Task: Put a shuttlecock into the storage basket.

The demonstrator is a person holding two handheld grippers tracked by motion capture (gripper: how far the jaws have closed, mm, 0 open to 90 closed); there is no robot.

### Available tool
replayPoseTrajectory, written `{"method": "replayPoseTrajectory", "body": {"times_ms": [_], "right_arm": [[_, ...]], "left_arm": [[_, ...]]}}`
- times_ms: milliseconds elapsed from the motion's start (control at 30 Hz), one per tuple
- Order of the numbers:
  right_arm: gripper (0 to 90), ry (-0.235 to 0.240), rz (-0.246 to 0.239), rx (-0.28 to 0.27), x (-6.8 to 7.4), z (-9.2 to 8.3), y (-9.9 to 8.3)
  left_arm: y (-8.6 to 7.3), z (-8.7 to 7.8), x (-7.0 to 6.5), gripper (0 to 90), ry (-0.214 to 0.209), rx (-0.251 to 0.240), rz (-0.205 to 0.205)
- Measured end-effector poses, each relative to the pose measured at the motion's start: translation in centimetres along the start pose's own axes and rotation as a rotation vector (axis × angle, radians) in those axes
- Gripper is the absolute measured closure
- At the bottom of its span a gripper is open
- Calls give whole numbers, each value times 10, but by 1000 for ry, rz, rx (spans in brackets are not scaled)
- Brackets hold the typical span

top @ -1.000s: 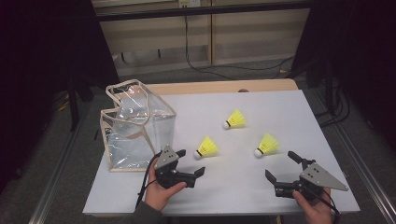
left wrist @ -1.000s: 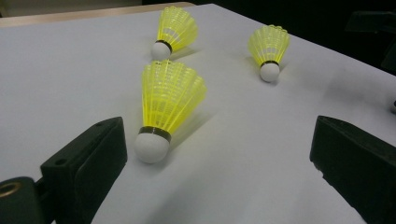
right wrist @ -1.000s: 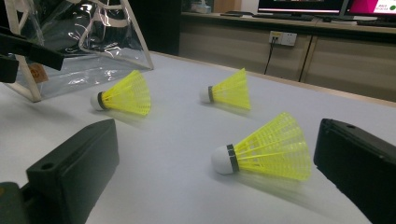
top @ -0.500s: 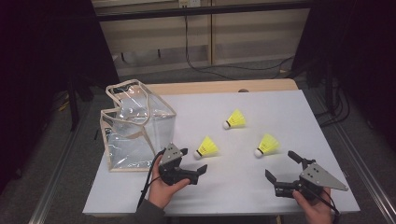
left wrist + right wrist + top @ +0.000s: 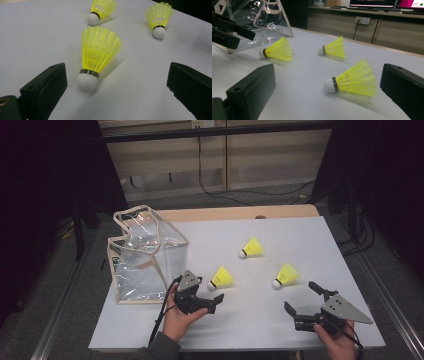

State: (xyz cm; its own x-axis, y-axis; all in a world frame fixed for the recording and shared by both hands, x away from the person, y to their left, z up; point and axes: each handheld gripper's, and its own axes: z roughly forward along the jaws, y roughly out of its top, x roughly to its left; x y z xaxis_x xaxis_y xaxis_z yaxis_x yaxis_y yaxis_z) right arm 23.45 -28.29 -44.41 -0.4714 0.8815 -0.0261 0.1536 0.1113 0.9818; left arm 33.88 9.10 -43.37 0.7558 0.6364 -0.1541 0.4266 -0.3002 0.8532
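Note:
Three yellow shuttlecocks with white cork tips lie on the white table (image 5: 260,330). The nearest shuttlecock (image 5: 222,278) (image 5: 100,52) has its cork between the spread jaws of my left gripper (image 5: 211,289) (image 5: 116,76), closer to the left jaw and untouched by either. That gripper is open. A second shuttlecock (image 5: 286,275) (image 5: 354,80) lies just ahead of my right gripper (image 5: 300,296) (image 5: 328,72), which is open and holds nothing. The third shuttlecock (image 5: 251,248) (image 5: 333,48) lies farther back.
A clear plastic bag (image 5: 145,255) (image 5: 262,15) with beige trim stands open at the table's left side, close behind my left hand. The table's front edge runs just below both hands. Dark floor and cables surround the table.
My left gripper has moved forward and right, so its jaws now flank the nearest shuttlecock's cork. The right gripper and the shuttlecocks have stayed put.

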Motion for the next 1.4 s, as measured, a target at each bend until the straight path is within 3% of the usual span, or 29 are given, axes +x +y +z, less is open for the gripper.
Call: {"method": "replayPoseTrajectory", "body": {"times_ms": [133, 267, 700, 1400], "right_arm": [[2, 2, -1, 3, 0, 1, 0], [2, 5, -1, 7, 1, 1, -1], [2, 7, -8, 6, 2, 2, 0], [2, 13, -5, 6, -1, 5, 0]], "left_arm": [[1, 3, 2, 40, 33, 18, -16], [3, 5, 3, 56, 31, 33, -36], [4, 12, 7, 132, 57, 73, -13], [6, 27, 17, 262, 71, 159, -20]]}}
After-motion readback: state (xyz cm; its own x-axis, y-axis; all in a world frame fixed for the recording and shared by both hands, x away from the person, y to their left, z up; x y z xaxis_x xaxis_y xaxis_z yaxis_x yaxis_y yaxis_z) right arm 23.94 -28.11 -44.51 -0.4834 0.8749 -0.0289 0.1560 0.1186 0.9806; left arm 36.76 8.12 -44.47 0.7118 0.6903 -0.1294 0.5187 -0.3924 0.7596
